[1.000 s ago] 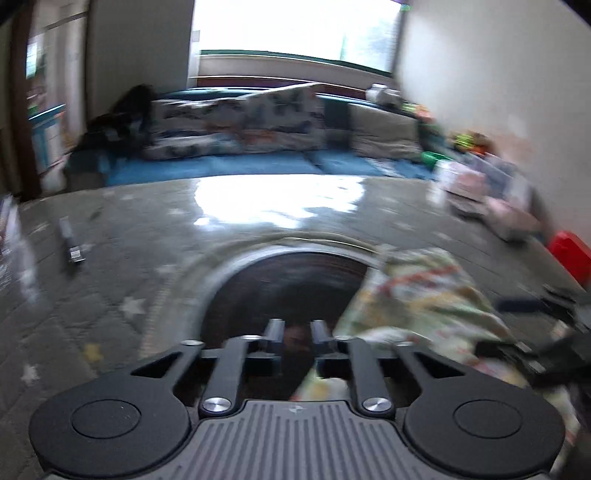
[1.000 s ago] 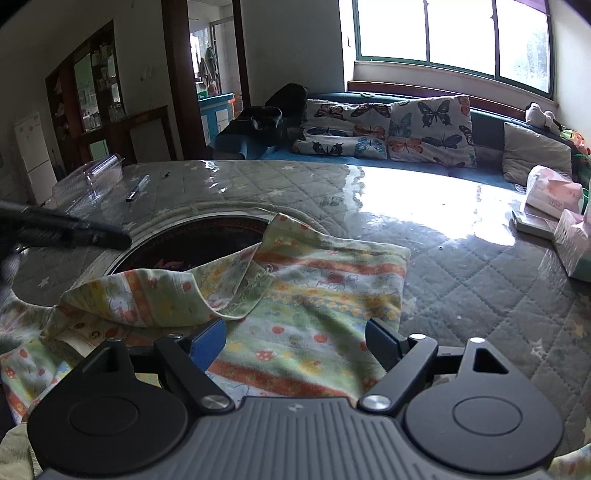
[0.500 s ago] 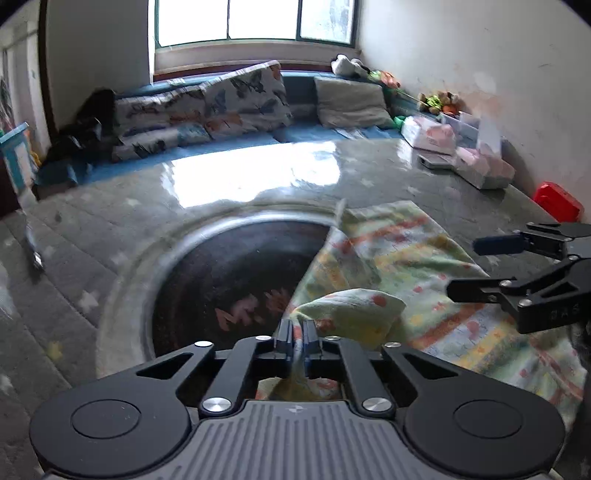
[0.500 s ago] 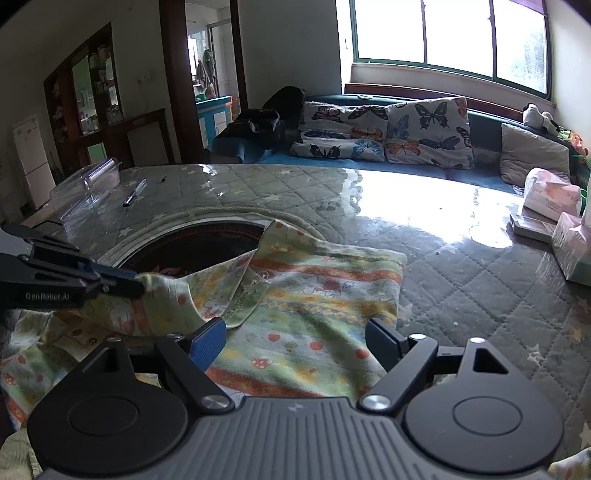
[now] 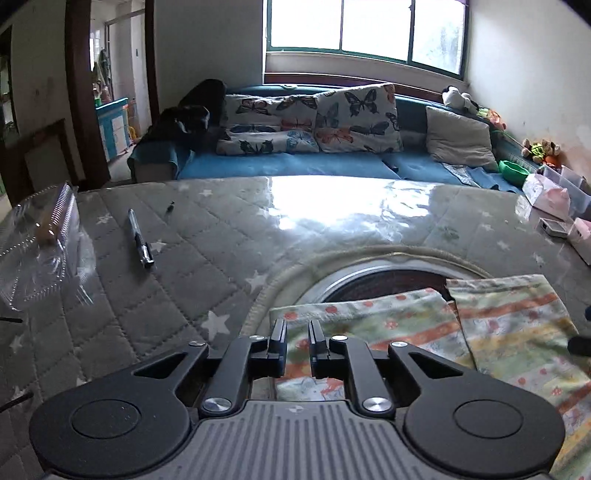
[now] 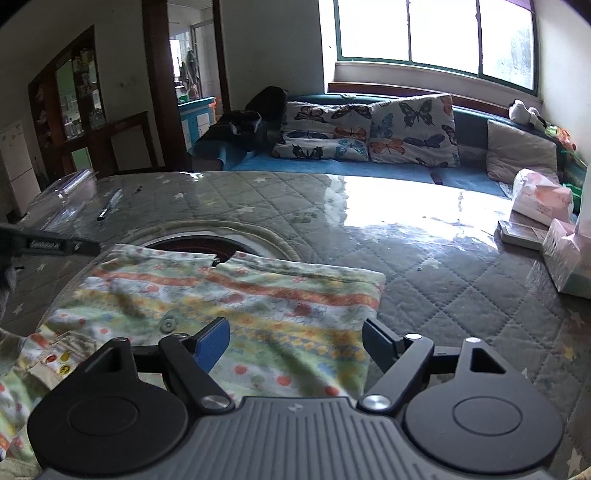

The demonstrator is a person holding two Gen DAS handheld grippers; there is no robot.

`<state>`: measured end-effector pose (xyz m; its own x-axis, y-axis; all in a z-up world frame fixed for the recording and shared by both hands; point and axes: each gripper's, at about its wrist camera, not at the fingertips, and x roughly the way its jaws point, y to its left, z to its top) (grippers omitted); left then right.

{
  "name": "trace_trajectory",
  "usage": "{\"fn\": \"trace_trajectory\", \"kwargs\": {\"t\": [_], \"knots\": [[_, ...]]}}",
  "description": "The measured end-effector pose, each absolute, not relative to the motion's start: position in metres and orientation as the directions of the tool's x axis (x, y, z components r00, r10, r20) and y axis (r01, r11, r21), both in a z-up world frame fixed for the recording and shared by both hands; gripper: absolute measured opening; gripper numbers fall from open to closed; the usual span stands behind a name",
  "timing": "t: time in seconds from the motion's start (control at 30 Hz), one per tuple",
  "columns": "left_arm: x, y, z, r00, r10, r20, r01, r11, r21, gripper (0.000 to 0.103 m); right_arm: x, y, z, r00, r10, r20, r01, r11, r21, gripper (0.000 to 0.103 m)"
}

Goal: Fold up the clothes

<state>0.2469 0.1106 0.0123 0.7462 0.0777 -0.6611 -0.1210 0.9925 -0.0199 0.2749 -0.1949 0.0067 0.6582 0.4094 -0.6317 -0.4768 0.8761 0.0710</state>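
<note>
We judge the chief risk to be the freshly laid garment [image 6: 236,295], spread flat on the quilted table [image 6: 443,280] partly over its round opening [image 5: 388,278], being dragged askew should either tool catch its edge. The left gripper [image 5: 297,330], angled downward above the cloth's near-left corner, has just parted to a narrow gap holding nothing; the right gripper [image 6: 295,332], likewise pitched down, has been narrowing yet stands wide, clear above the cloth.

Both views are fisheye and sit just behind a gripper, angled down across the quilted table [image 5: 192,266] toward the window [image 5: 364,27].

Left wrist view: close over the left part of the striped garment [image 5: 369,317], with the left gripper [image 5: 297,341] in the foreground.

Right wrist view: close over the garment's right part, with the right gripper [image 6: 295,341] in the foreground.

Shared by both: the garment, the round recess [image 6: 207,243] in the table, the pen [image 5: 140,238], the butterfly cushions [image 6: 369,129] and the window.
</note>
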Motion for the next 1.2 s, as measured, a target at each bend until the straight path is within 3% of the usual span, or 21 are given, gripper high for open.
{"fn": "trace_trajectory", "kwargs": {"t": [0.1,0.3,0.4,0.57,0.67,1.0,1.2], "knots": [[0.25,0.105,0.007,0.737,0.068,-0.672,-0.09,0.996,0.003,0.038,0.288,-0.201,0.002,0.657,0.387,-0.647,-0.443,0.893,0.084,0.075],[0.262,0.103,-0.004,0.716,0.114,-0.689,-0.108,0.993,0.052,0.038,0.317,-0.211,-0.012,0.626,0.365,-0.689,-0.377,0.915,0.141,0.054],[0.268,0.106,-0.008,0.704,0.115,-0.701,-0.102,0.993,0.06,0.036,0.324,-0.212,-0.016,0.625,0.365,-0.69,-0.366,0.918,0.154,0.04],[0.278,0.105,-0.015,0.697,0.133,-0.704,-0.087,0.991,0.102,0.011,0.334,-0.214,-0.017,0.632,0.365,-0.684,-0.341,0.923,0.178,0.008],[0.285,0.105,-0.014,0.701,0.135,-0.7,-0.081,0.991,0.11,0.006,0.339,-0.216,-0.017,0.636,0.36,-0.683,-0.318,0.928,0.193,0.004],[0.32,0.096,-0.018,0.732,0.162,-0.661,-0.047,0.981,0.188,0.005,0.365,-0.211,-0.017,0.655,0.301,-0.693,-0.295,0.946,0.132,0.003],[0.316,0.098,-0.011,0.733,0.146,-0.664,-0.045,0.985,0.167,0.009,0.361,-0.209,-0.011,0.653,0.288,-0.7,-0.332,0.94,0.077,0.017]]}}
